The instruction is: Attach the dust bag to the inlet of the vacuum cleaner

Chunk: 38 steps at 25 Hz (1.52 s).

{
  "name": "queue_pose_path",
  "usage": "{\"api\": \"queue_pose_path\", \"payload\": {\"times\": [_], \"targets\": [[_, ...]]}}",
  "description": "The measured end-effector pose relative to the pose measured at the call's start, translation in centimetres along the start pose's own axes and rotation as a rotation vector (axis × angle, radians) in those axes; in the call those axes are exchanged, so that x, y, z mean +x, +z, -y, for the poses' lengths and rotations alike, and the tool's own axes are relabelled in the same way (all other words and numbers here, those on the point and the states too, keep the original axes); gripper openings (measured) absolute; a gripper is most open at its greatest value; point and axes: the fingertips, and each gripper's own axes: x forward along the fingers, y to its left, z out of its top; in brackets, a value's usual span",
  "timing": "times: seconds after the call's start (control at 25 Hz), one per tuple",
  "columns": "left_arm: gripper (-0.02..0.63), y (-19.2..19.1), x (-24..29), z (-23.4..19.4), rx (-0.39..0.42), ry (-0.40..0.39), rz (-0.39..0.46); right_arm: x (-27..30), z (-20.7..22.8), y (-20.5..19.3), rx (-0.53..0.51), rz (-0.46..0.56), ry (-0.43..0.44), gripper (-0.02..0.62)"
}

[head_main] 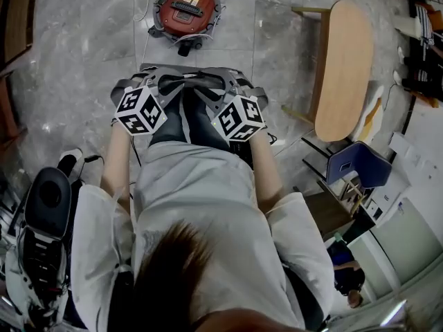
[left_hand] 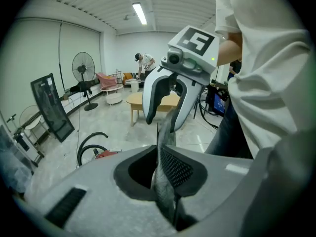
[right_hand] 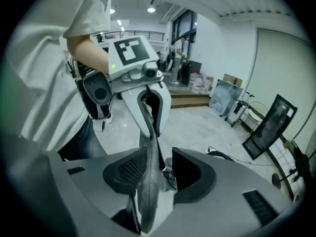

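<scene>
Standing on a grey floor (head_main: 83, 47), a person in a white top holds two claws close together in front of the body, each topped by a marker cube (head_main: 140, 111).

The left claw (left_hand: 160, 157) has its jaws nearly together, clamped on the grey dust bag (left_hand: 165, 196). The bag runs edge-on through them as a thin, flattened sheet.

The right claw (right_hand: 159, 158) has its jaws wide apart. The bag's other end passes between them, close along one pad with an open gap at the other, so nothing is gripped on this side. In the left gripper view, the right claw's two white fingers (left_hand: 150, 97) straddle the far edge of the bag.

The bag hangs in the air, spanning the short gap between the two claws.

The vacuum cleaner (head_main: 185, 11) is red and round. It sits on the floor ahead of the person, well apart from the bag and from both claws, and its black hose (left_hand: 89, 144) curls beside it.

A wooden table (head_main: 344, 68) stands off to the person's right, with a blue chair (head_main: 360, 163) nearer the person on the same side.
</scene>
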Motion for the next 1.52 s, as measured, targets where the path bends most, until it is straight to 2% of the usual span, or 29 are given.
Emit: {"api": "queue_pose_path", "payload": {"times": [0.16, 0.44, 0.8, 1.16, 1.52], "targets": [[0.038, -1.3, 1.7, -0.3, -0.001, -0.019, -0.010, 2.8, -0.7, -2.3, -0.121, -0.091, 0.063, 0.112], [0.040, -4.9, 5.9, -0.6, 0.017, -0.047, -0.062, 7.0, -1.0, -6.6, -0.171, -0.136, 0.081, 0.037], [0.043, -12.0, 13.2, -0.8, -0.036, -0.049, -0.119, 14.2, -2.0, -13.2, -0.110, -0.163, 0.129, 0.031], [0.048, -19.6, 19.0, -1.0, -0.135, -0.063, -0.172, 21.8, -3.1, -18.4, -0.077, -0.167, 0.187, 0.031], [0.060, -25.3, 23.3, -2.3, -0.123, -0.088, -0.227, 27.7, -3.2, -22.0, 0.012, -0.172, 0.160, 0.029]]}}
